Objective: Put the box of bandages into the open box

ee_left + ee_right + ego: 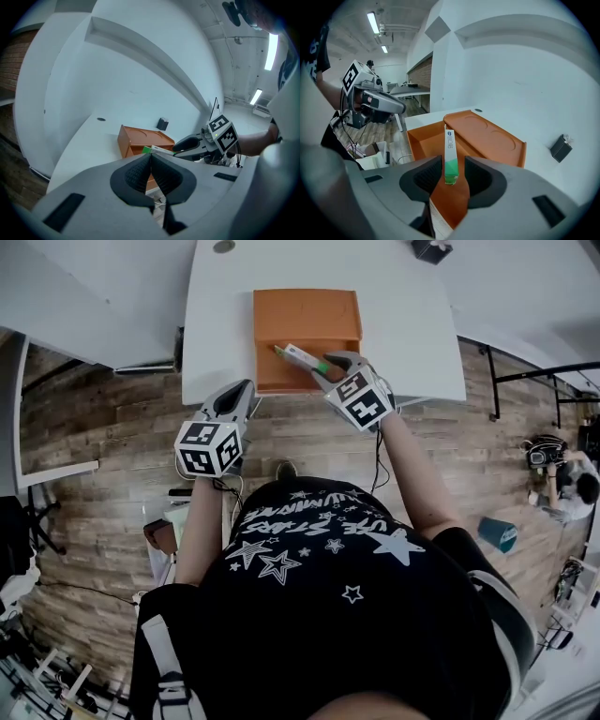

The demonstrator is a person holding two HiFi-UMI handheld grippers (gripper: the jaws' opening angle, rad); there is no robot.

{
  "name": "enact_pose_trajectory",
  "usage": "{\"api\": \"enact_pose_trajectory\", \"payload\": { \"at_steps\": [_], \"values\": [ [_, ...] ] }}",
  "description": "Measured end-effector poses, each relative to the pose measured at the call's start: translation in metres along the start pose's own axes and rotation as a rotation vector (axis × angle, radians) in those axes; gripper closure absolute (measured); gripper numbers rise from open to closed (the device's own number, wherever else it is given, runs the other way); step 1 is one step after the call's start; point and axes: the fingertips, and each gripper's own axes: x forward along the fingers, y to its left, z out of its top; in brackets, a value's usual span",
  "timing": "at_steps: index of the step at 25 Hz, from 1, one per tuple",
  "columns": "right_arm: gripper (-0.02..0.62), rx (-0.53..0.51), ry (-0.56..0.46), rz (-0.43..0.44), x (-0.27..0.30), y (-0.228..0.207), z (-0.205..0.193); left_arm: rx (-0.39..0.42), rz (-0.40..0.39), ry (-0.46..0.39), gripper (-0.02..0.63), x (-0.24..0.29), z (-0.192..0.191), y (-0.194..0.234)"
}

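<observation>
An orange open box (307,315) lies on the white table (412,324), its lid folded back. My right gripper (328,368) is shut on a slim white-and-green box of bandages (302,357) and holds it above the front part of the open box. The right gripper view shows the bandage box (450,152) standing on edge between the pads, over the orange interior (423,140). My left gripper (246,390) hovers shut and empty just off the table's near edge, left of the orange box. Its view shows the orange box (140,138) and the right gripper (187,143) ahead.
A small dark object (431,249) stands at the table's far right corner, and a round hole (223,246) sits at the far edge. Wooden floor (103,427) surrounds the table. A person (577,486) is seated far to the right.
</observation>
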Motion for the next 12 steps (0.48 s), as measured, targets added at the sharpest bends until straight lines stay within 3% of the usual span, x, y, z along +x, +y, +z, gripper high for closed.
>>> {"api": "enact_pose_trajectory", "payload": {
  "at_steps": [12],
  "values": [
    [0.445,0.028,-0.093,-0.074,-0.071,0.021,-0.019,0.02,0.025,-0.032,0.586,-0.031,-0.011,-0.054]
  ]
}}
